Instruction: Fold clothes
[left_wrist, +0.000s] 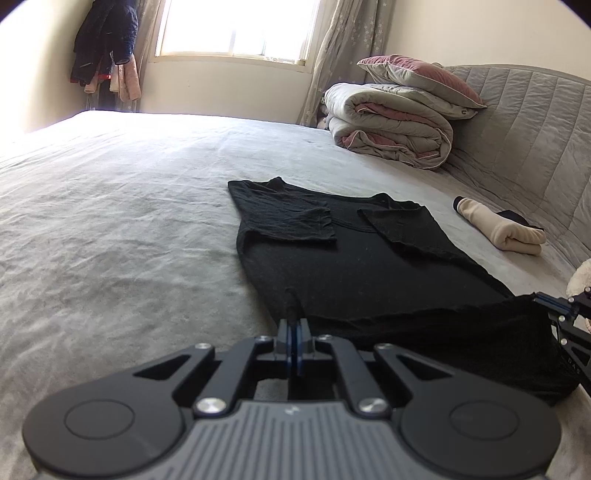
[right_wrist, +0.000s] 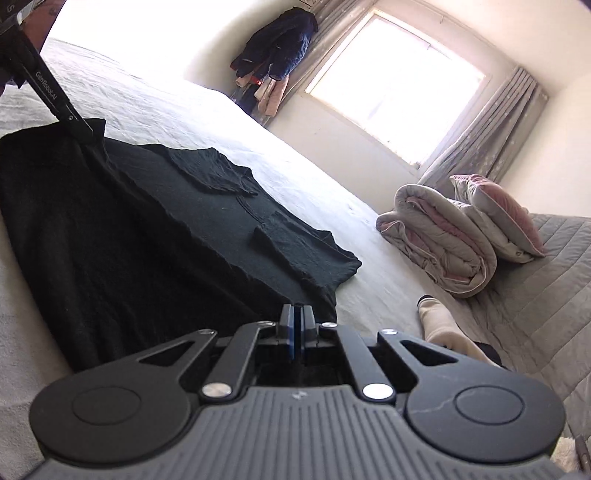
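Spreading out ahead of both pairs of fingers, the bed (left_wrist: 110, 206) with its grey cover fills most of each view, a quilted grey headboard (left_wrist: 532, 122) rising along its far right side. On the bed lies the black T-shirt (left_wrist: 354, 266), both short sleeves turned in over the chest and the collar at the far end from the fingers; its near hem is lifted off the cover and doubled back. Beyond the shirt and to the right of the fingers, a folded grey-and-pink duvet (left_wrist: 391, 125) sits against the headboard with a pillow (left_wrist: 417, 77) on top. Dark jackets (left_wrist: 105, 40) hang in the far corner beside the bright window (left_wrist: 236, 26). A rolled cream garment (left_wrist: 502, 229) lies on the bed just right of the shirt, apart from it.

The left gripper (left_wrist: 294, 334) has its fingers pressed together on the left corner of the shirt's hem, a pinch of black cloth standing up between the tips. The right gripper (right_wrist: 297, 325) is likewise clamped on the hem's right corner, the cloth bunching directly in front of its tips.
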